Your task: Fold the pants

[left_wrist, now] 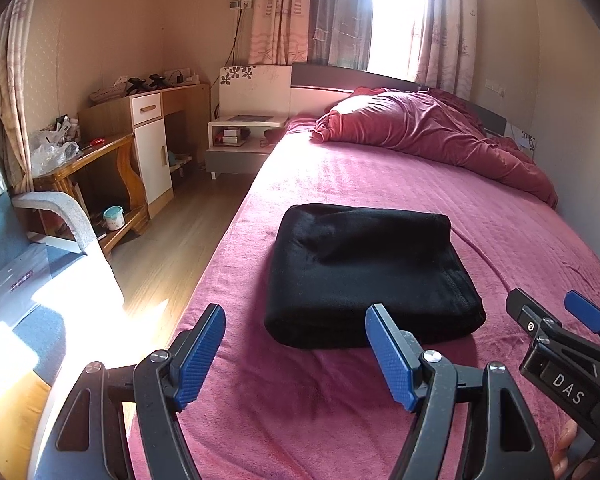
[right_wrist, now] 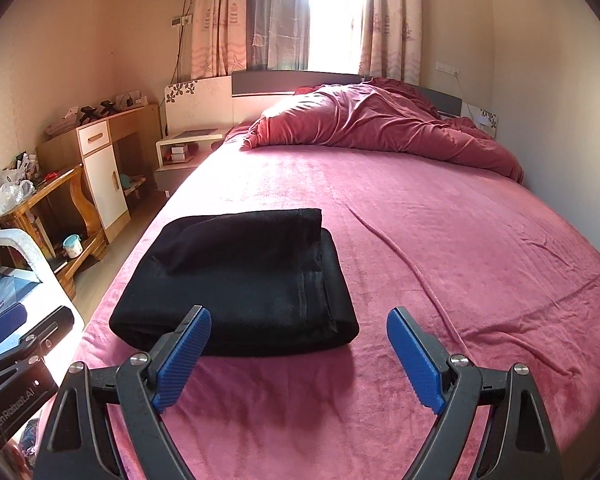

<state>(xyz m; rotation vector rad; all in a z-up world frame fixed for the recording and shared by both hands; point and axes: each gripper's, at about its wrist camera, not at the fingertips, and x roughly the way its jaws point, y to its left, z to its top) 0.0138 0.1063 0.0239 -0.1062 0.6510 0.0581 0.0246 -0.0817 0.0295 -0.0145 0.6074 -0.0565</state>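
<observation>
The black pants lie folded into a thick rectangular stack on the pink bed cover; they also show in the right wrist view. My left gripper is open and empty, just in front of the stack's near edge. My right gripper is open and empty, also just short of the stack's near edge and off its right corner. The right gripper also appears in the left wrist view, to the right of the stack.
A rumpled red duvet lies at the head of the bed. The bed's left edge drops to a wooden floor. A nightstand, cabinet and wooden table stand along the left wall. A grey chair stands near left.
</observation>
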